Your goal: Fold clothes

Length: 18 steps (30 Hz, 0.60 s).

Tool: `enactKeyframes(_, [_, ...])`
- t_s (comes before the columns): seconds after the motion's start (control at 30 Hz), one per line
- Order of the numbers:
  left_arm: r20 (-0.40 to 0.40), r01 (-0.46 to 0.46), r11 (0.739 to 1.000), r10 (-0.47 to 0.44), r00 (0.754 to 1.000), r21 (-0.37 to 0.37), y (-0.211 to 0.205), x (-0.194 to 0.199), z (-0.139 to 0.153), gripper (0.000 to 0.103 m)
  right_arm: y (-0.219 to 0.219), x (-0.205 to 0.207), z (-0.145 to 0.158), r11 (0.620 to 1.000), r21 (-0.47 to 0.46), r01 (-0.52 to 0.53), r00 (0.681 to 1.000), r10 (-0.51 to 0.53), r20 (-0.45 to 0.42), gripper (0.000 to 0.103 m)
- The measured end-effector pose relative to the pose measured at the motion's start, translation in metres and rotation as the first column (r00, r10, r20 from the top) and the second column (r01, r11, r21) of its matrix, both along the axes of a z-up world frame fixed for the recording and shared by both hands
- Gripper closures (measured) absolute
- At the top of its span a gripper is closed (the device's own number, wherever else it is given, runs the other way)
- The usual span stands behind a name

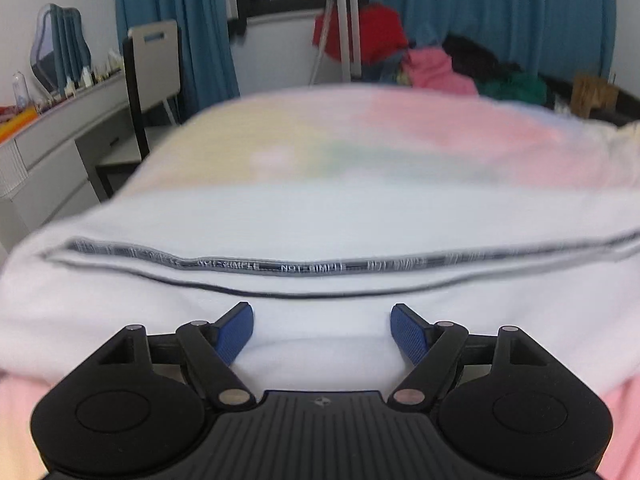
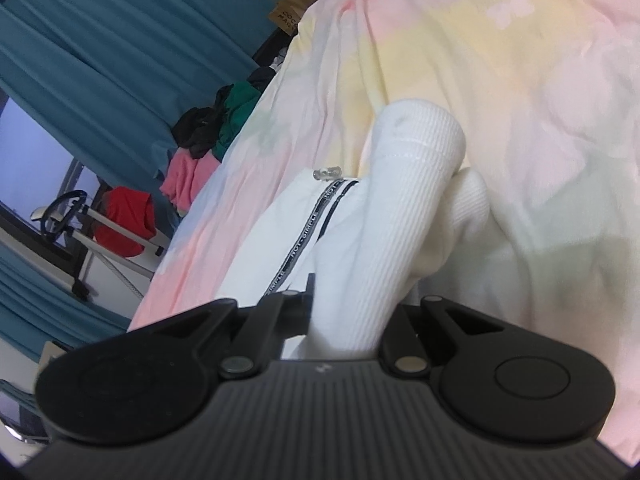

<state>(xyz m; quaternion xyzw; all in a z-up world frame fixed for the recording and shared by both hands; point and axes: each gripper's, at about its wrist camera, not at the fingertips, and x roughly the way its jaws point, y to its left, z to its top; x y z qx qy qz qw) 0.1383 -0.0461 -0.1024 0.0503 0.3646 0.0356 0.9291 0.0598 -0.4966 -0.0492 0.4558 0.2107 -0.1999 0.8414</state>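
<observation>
A white garment (image 1: 320, 224) with a dark lettered stripe (image 1: 312, 267) lies across a pastel bedspread (image 1: 360, 136). My left gripper (image 1: 322, 328) hovers just above its near edge, open, its blue pads (image 1: 236, 332) wide apart with only cloth below. In the right wrist view the same white garment (image 2: 280, 240) shows its lettered stripe (image 2: 308, 232), and a ribbed white cuff (image 2: 392, 216) rises up between the jaws. My right gripper (image 2: 352, 320) is shut on this ribbed cuff; its fingertips are hidden by the fabric.
The pastel bedspread (image 2: 500, 60) covers the bed. A pile of red, pink, green and black clothes (image 1: 432, 60) sits at the far side by teal curtains (image 1: 500, 12). A chair (image 1: 148, 76), a desk (image 1: 52, 132) and a tripod (image 1: 340, 28) stand to the left and back.
</observation>
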Motion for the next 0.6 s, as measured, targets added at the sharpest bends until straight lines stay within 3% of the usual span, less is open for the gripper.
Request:
enactKeyframes(0.1, [-0.005, 0.023, 0.998, -0.023, 1.000, 0.051, -0.007, 0.003, -0.015, 0.025, 0.009, 0.004, 0.012, 0.997, -0.079, -0.007, 1.000, 0.007, -0.006, 0.092])
enactKeyframes(0.17, [-0.014, 0.027, 0.999, -0.026, 1.000, 0.036, -0.006, 0.005, -0.013, 0.025, 0.021, 0.005, 0.025, 0.985, -0.173, -0.022, 1.000, 0.022, -0.001, 0.092])
enactKeyframes(0.23, [-0.018, 0.025, 1.000, -0.025, 1.000, 0.006, 0.000, 0.007, -0.012, 0.025, 0.038, 0.007, 0.042, 0.957, -0.289, -0.036, 0.999, 0.043, 0.017, 0.092])
enactKeyframes(0.33, [-0.037, 0.014, 0.998, -0.016, 0.999, -0.055, 0.016, 0.010, -0.008, 0.024, 0.080, 0.009, 0.075, 0.880, -0.473, -0.055, 0.993, 0.095, 0.062, 0.092])
enactKeyframes(0.47, [-0.004, -0.032, 0.987, 0.032, 0.999, -0.155, 0.044, 0.002, 0.021, 0.024, 0.167, 0.006, 0.111, 0.698, -0.709, -0.099, 0.964, 0.243, 0.105, 0.092])
enactKeyframes(0.53, [0.026, -0.056, 0.977, 0.063, 0.998, -0.207, 0.062, -0.002, 0.036, 0.024, 0.220, 0.004, 0.122, 0.578, -0.806, -0.126, 0.933, 0.344, 0.101, 0.092])
enactKeyframes(0.6, [0.053, -0.079, 0.963, 0.095, 0.994, -0.258, 0.079, -0.006, 0.050, 0.024, 0.274, -0.002, 0.119, 0.458, -0.872, -0.174, 0.882, 0.466, 0.069, 0.092])
